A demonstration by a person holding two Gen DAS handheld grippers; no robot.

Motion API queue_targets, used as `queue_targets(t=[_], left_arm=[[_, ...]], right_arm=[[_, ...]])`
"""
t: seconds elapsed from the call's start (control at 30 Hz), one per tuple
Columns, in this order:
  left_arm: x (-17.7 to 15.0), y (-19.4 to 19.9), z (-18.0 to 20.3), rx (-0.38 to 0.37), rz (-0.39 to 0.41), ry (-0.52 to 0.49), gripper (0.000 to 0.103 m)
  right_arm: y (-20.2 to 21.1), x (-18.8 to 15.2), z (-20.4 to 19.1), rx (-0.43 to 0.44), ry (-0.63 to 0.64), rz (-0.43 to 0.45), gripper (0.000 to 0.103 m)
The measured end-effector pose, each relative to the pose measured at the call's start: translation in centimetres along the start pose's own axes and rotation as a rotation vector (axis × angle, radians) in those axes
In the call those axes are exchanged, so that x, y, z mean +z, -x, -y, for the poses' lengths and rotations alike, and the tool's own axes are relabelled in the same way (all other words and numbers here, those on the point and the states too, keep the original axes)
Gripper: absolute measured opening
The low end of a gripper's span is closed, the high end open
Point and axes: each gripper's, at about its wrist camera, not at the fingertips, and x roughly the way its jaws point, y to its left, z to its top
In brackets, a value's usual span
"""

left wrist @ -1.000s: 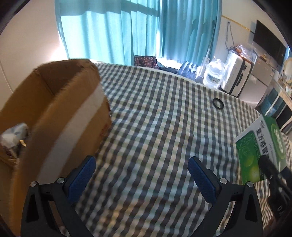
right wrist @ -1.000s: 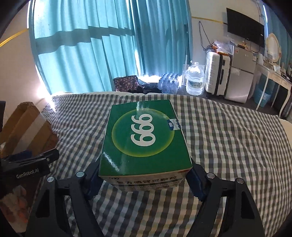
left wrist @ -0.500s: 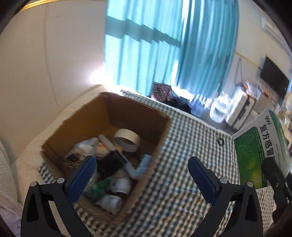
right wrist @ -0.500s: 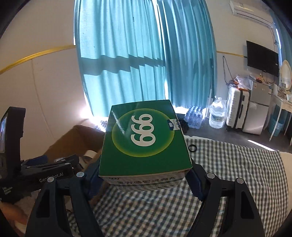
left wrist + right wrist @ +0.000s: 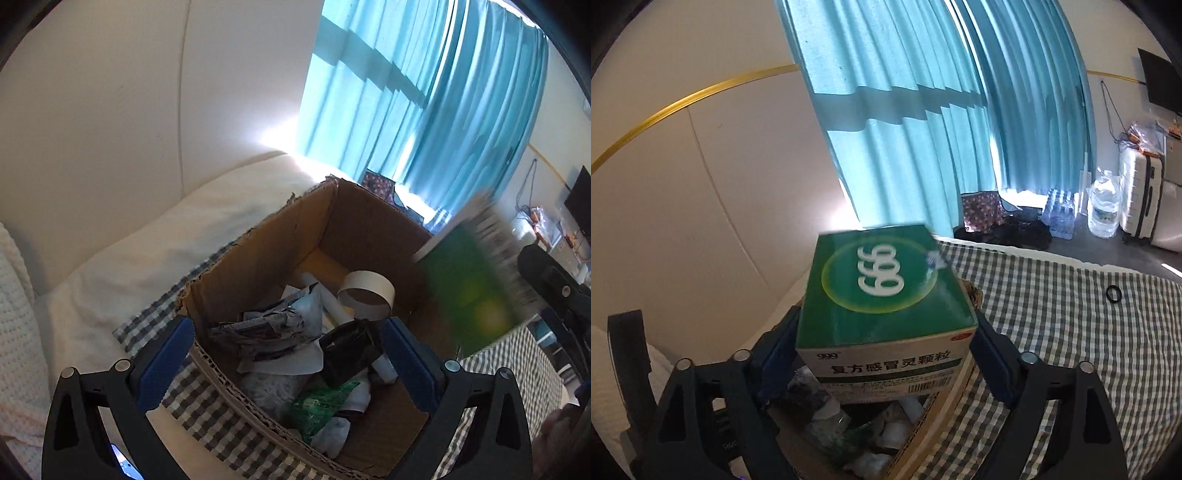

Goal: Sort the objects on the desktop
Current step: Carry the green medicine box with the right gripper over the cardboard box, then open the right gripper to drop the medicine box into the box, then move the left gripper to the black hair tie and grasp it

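Observation:
A green medicine box [image 5: 882, 291] marked 999 sits tilted and blurred between the pads of my right gripper [image 5: 884, 354]. Its jaws are opening and the box is slipping free over the open cardboard box [image 5: 945, 406]. In the left wrist view the same green box [image 5: 469, 288] is a blur above the cardboard box's [image 5: 258, 236] right wall. My left gripper [image 5: 288, 365] hangs open over the near rim, holding nothing. Inside lie a roll of tape [image 5: 365, 291], crumpled packets and a black item.
The cardboard box stands on a checked cloth [image 5: 1052, 314] beside a white pillow [image 5: 147, 258] and the wall. A small black ring [image 5: 1113, 294] lies on the cloth to the right. A suitcase [image 5: 1141, 199] and water bottles [image 5: 1104, 210] stand on the floor beyond, by teal curtains.
Both grippers moved left and up over the cardboard box. The right jaws widened and the green box, held firm before, now tilts and blurs between them.

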Motion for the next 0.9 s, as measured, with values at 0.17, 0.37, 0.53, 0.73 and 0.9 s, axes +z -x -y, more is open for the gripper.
queue_targets(t=[0.17,0.37,0.53,0.73,0.9], left_arm=[[-0.6,0.8,1.2,-0.085,0.038,-0.065,0.103],[-2.3,1.9,5.0,-0.161,0.054,-0.189,0.103],[-3.4,2.0,7.7,-0.21,0.017,-0.192,0.103],[-5.2,2.4,12.6,-0.245,0.008,-0.262,0.103],[-7.4,2.0,17.1,-0.274,0.013,-0.348,0.103]], right_arm=[[1.4,-1.5,2.2,-0.167,-0.033,-0.009,0.095],[7.2,-5.6,7.9,-0.355,-0.099,0.051,0.101],[10.5,-8.7,11.8,-0.426,-0.121,0.04,0.101],[13.6,-9.3,14.9,-0.473,-0.13,0.081,0.101],[15.0,-9.1,17.6,-0.49,-0.147,0.107,0.101]])
